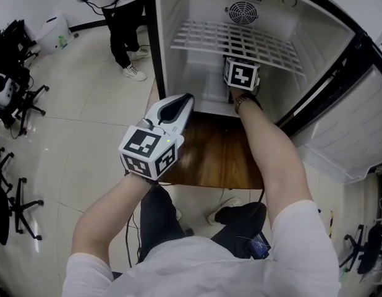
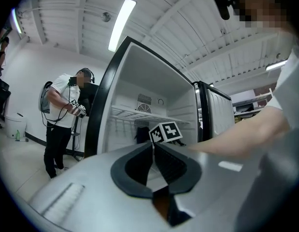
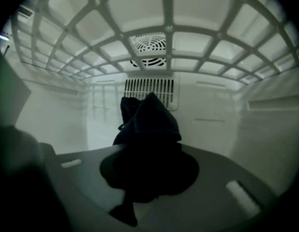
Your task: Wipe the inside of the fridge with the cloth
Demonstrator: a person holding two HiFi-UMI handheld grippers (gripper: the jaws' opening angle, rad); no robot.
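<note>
My right gripper (image 3: 148,166) is clenched on the dark cloth (image 3: 150,122), low inside the fridge (image 1: 194,14) under the wire shelf (image 1: 240,42), probably to wipe the back wall; my left gripper (image 1: 182,104) hangs closed and empty outside, clear of it.

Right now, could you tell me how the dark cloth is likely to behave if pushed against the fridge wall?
The cloth bunches in soft folds above the right tool, so it is probably floppy and would flatten on contact. It stands up unsupported, suggesting it is light. Its loose folds might snag the wire shelf.
</note>
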